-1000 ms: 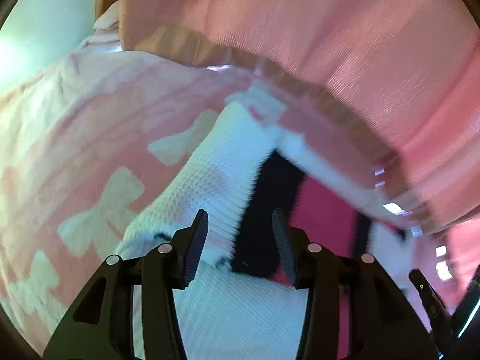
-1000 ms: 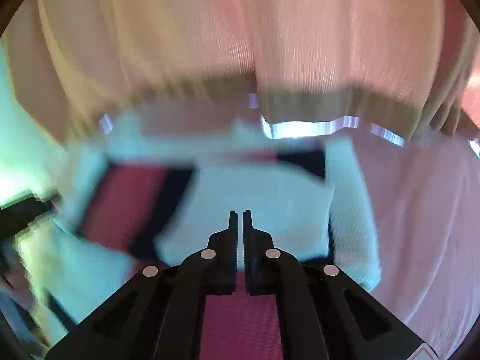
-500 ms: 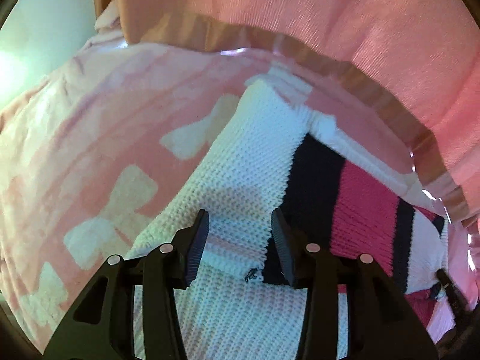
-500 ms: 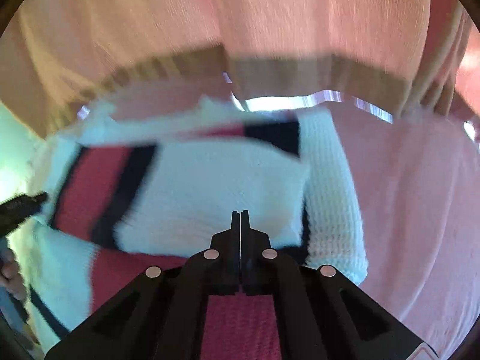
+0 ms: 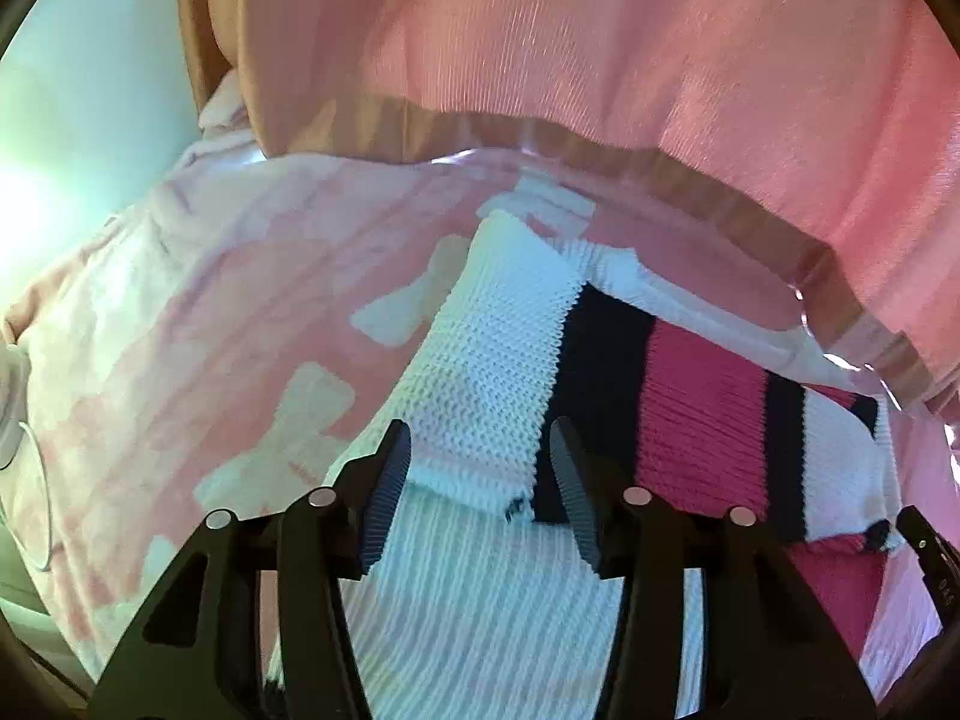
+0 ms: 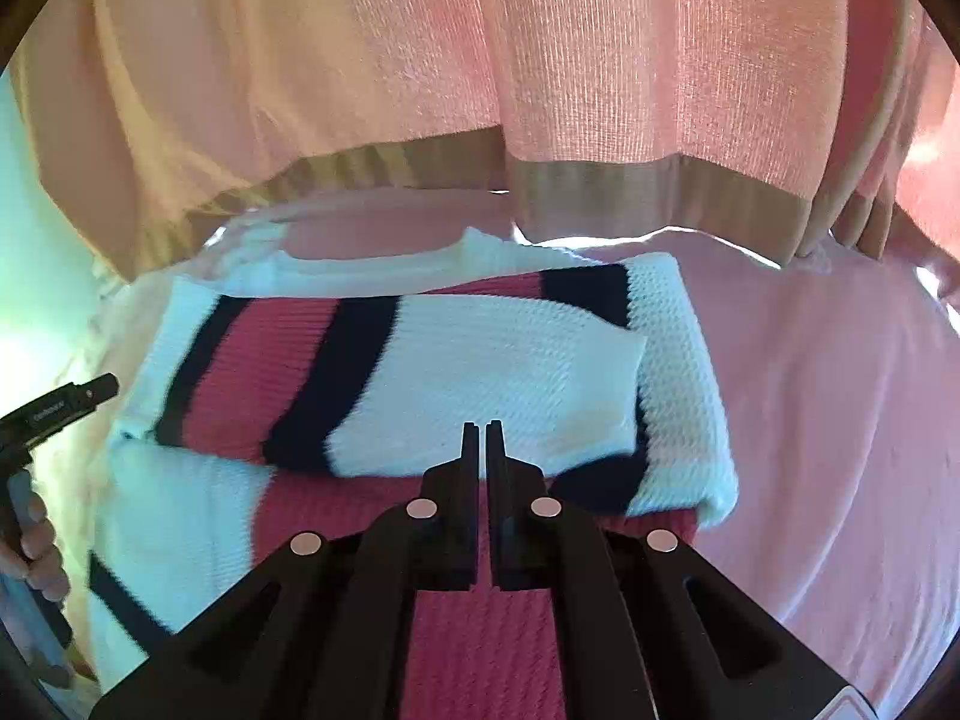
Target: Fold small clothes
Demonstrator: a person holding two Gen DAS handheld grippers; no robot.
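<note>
A knitted sweater in white, black and pink stripes lies on a pink blanket, with both sleeves folded across its body. My left gripper is open and empty, its fingers just above the folded white sleeve end. In the right wrist view the sweater fills the middle. My right gripper is shut with nothing between its fingers, just above the lower edge of the folded sleeve.
The pink blanket with pale bow shapes covers the bed. A pink curtain with a tan hem hangs close behind the sweater. The other gripper and a hand show at the left edge of the right wrist view.
Both grippers have drawn back from the sweater, so more of it shows. The right gripper stayed shut and the left stayed open. The sweater now lies still.
</note>
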